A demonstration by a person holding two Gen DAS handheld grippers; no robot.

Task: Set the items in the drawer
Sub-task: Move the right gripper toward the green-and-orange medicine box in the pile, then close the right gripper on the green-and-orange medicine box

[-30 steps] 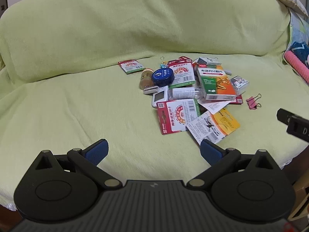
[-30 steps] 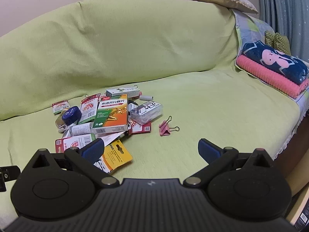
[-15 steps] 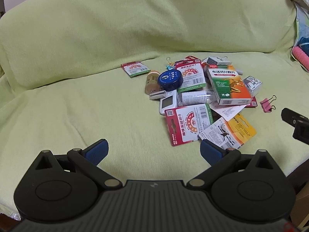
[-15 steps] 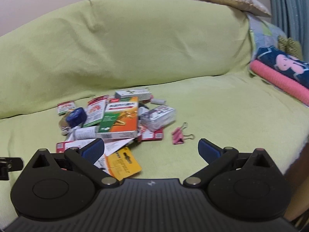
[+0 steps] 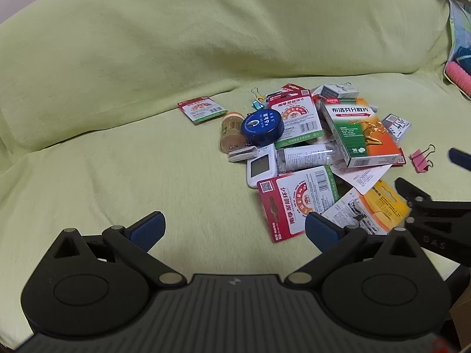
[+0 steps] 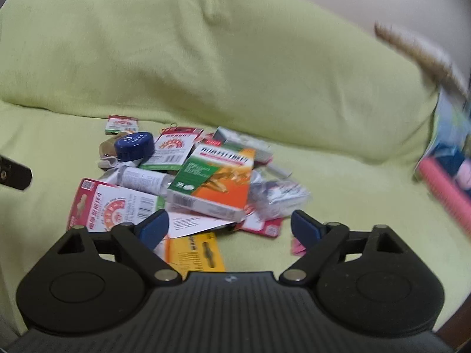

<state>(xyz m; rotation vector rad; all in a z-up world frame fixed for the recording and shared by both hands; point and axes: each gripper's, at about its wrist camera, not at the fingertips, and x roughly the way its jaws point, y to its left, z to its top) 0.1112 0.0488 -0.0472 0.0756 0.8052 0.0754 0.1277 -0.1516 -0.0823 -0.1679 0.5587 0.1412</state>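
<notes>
- Green-covered sofa [image 5: 147,147] holds the item pile [image 5: 309,153]; no drawer in view.
- Left gripper [image 5: 235,229] and right gripper [image 6: 229,223]: both wide open, empty, near the pile.
- Step, judged: choosing an item to grasp; right hangs nearest the box [image 6: 217,182].

Landmark: medicine box [image 5: 360,133], on top of the pile on the sofa seat [image 5: 117,176]. Left of it: carded pack [image 5: 295,116], round tin [image 5: 262,126] overlapping that pack's left edge, small jar [image 5: 231,131] further left. Lone sachet [image 5: 201,111] left of the jar, apart from the pile. Tube [image 5: 306,157] and thermometer [image 5: 262,169] at the box's near-left. Second carded pack [image 5: 297,203] nearer the camera. Binder clip [image 5: 422,158] to the box's right, apart from the pile. Sofa backrest [image 5: 206,29] behind everything.
</notes>
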